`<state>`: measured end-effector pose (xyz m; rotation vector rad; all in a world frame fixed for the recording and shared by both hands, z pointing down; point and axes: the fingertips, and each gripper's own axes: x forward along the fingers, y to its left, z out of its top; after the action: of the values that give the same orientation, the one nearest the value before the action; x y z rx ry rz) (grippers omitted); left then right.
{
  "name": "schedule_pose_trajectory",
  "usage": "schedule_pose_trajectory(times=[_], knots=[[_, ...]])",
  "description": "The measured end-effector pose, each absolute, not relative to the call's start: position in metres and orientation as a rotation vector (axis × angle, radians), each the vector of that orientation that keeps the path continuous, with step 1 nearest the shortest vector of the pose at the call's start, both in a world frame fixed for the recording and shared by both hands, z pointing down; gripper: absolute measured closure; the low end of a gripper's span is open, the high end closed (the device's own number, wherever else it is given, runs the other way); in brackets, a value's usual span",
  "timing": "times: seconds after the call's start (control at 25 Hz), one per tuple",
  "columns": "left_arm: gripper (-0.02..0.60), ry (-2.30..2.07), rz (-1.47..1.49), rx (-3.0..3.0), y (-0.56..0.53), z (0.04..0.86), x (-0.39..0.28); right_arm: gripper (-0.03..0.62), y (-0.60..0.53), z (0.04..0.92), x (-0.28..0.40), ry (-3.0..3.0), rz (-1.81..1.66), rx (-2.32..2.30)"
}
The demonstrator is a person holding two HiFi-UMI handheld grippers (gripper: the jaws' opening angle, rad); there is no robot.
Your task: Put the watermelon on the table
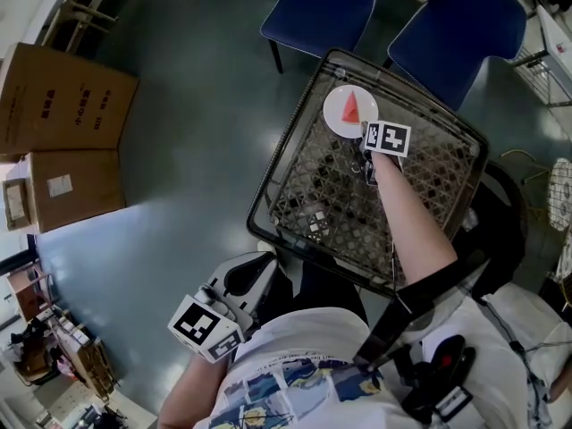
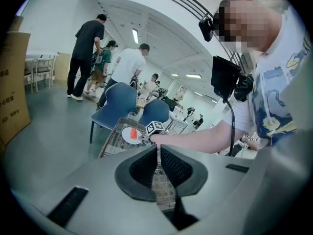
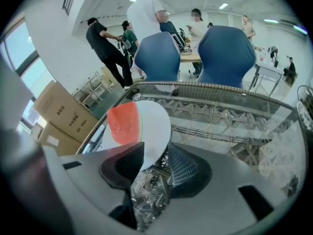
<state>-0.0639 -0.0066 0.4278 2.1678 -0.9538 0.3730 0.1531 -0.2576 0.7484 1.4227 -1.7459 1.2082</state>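
Observation:
The watermelon slice (image 1: 352, 107), red and wedge-shaped, lies on a white plate (image 1: 338, 119) that rests at the far end of a black wire basket (image 1: 295, 141). My right gripper (image 1: 366, 138) reaches over the basket to the plate's near rim. In the right gripper view its jaws (image 3: 155, 155) stand open with the plate's edge (image 3: 154, 126) between them, and the slice (image 3: 124, 124) is just beyond the left pad. My left gripper (image 1: 266, 262) hangs low beside my body, away from the basket. Its jaws (image 2: 158, 153) are together with nothing between them.
Two blue chairs (image 1: 322, 7) (image 1: 460, 25) stand just behind the basket. Cardboard boxes (image 1: 63, 96) sit on the grey floor at the left. Several people (image 2: 127, 67) stand further back in the room, seen in the left gripper view.

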Motion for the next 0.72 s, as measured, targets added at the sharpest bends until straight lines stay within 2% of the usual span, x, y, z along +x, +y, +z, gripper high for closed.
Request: schedule_pose_trajectory(times=[0.44,0.72], knots=[[0.554,-0.869,0.393,2.257,-0.012,0.421,-0.062,0.459,-0.214,0.724,0.166,-1.774,1.199,1.439],[0.554,-0.742,0.367,2.396,0.001,0.400,-0.068,0.472,-0.151,0.677,0.160,-1.862,1.219,1.447]])
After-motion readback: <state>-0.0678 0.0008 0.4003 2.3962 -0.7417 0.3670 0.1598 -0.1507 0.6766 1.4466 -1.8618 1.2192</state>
